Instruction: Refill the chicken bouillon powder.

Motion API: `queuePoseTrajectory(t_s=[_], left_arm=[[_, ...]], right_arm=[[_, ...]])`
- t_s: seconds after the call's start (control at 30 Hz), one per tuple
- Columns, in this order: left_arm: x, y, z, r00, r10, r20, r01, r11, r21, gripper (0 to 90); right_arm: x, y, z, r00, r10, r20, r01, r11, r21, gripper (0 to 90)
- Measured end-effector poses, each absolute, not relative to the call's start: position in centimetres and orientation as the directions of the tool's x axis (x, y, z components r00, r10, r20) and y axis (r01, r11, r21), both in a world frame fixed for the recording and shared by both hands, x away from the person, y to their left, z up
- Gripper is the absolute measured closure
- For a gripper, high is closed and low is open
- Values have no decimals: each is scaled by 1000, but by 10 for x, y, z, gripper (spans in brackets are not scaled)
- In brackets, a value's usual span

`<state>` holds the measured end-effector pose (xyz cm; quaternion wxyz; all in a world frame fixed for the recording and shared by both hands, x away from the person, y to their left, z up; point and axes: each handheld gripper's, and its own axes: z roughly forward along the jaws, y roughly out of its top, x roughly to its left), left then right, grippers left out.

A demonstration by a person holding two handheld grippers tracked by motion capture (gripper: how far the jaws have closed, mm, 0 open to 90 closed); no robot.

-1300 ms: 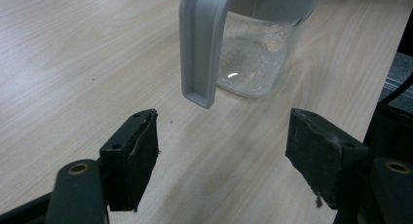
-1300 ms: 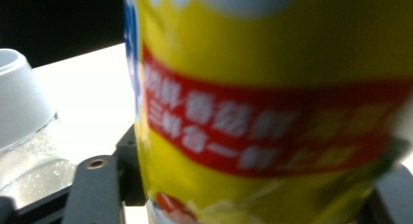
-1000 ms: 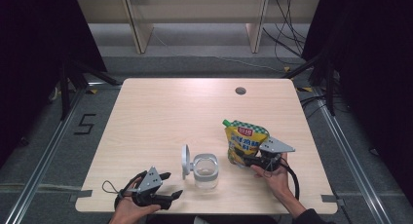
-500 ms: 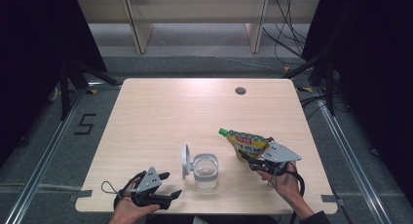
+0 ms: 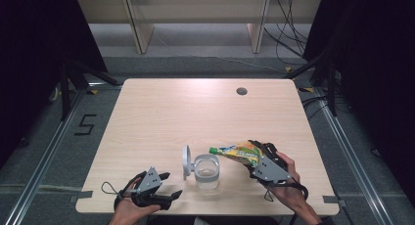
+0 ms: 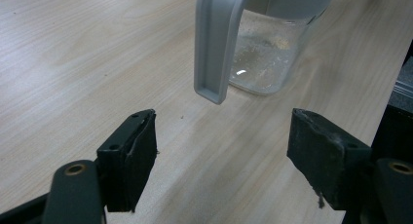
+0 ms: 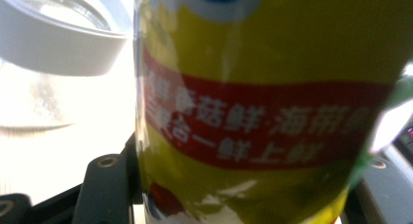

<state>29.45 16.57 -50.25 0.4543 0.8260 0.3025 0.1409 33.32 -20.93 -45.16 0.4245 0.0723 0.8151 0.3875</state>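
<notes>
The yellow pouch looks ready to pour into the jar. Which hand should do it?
The right. Its tool already grips the yellow pouch, tipped sideways with its green end over the open jar. The left tool sits open on the table, holding nothing.

Hidden, cropped and blurred parts

In your right gripper view the yellow pouch (image 7: 263, 107) sits so close that its top and bottom run off the picture, its red-band lettering is too soft to read, and it covers your jaws' pads (only dark stubs peek out below). The glass jar (image 7: 58, 34) there is washed out by glare. In your left gripper view the jar's (image 6: 263, 58) rim is cut off at the top edge. From the high view, your forearms run off the bottom edge.
</notes>
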Motion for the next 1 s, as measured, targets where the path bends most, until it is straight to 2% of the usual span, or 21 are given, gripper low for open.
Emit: queuePoseTrajectory(t_s=[0.1,0.17,0.27,0.4,0.53,0.57,0.6,0.63,0.67,0.7,0.73,0.77,0.8,0.83,0.9,0.97,1.0], left_arm=[[296,167,-502,788,616,-10,346,-429,835,258],[295,166,-503,776,630,-31,366,-409,836,255],[296,167,-502,786,618,-6,344,-430,835,253],[295,166,-503,776,630,-34,366,-407,837,252],[295,166,-502,774,633,-22,367,-421,829,251],[295,166,-503,774,632,-31,371,-414,831,252],[295,167,-502,776,630,-16,364,-427,828,251],[295,167,-503,776,630,-25,368,-422,829,251],[295,166,-503,776,630,-26,368,-420,829,251],[295,167,-502,776,631,-16,365,-428,827,252],[295,166,-503,775,632,-29,368,-413,833,251],[295,166,-503,775,631,-21,366,-421,830,251],[295,167,-503,776,630,-22,366,-422,829,252],[295,167,-503,777,629,-24,367,-422,829,251],[295,167,-503,777,629,-20,363,-422,831,251],[295,166,-503,777,629,-34,371,-413,832,252],[295,166,-503,776,629,-35,371,-412,832,251]], right_arm=[[328,-204,-452,-604,415,-680,-228,728,647,388],[327,-201,-452,-595,390,-702,-239,749,618,388],[323,-197,-452,-570,349,-744,-256,784,565,388],[321,-192,-453,-506,264,-821,-296,841,453,389],[318,-189,-457,-486,241,-840,-268,874,406,389],[322,-188,-453,-450,152,-880,-335,885,324,389],[318,-187,-458,-471,206,-858,-280,887,367,389],[320,-186,-457,-452,160,-878,-315,892,325,389],[317,-186,-460,-463,197,-864,-277,894,353,389],[319,-185,-457,-440,144,-886,-321,897,305,389],[317,-185,-459,-448,183,-875,-291,896,336,390],[317,-185,-458,-433,170,-885,-294,902,317,390],[319,-187,-454,-393,89,-915,-316,922,225,390],[320,-185,-453,-381,67,-922,-342,916,208,390],[320,-186,-455,-376,81,-923,-336,917,218,390],[320,-185,-454,-344,48,-938,-362,915,179,390],[319,-186,-450,-315,-1,-949,-345,932,113,390]])
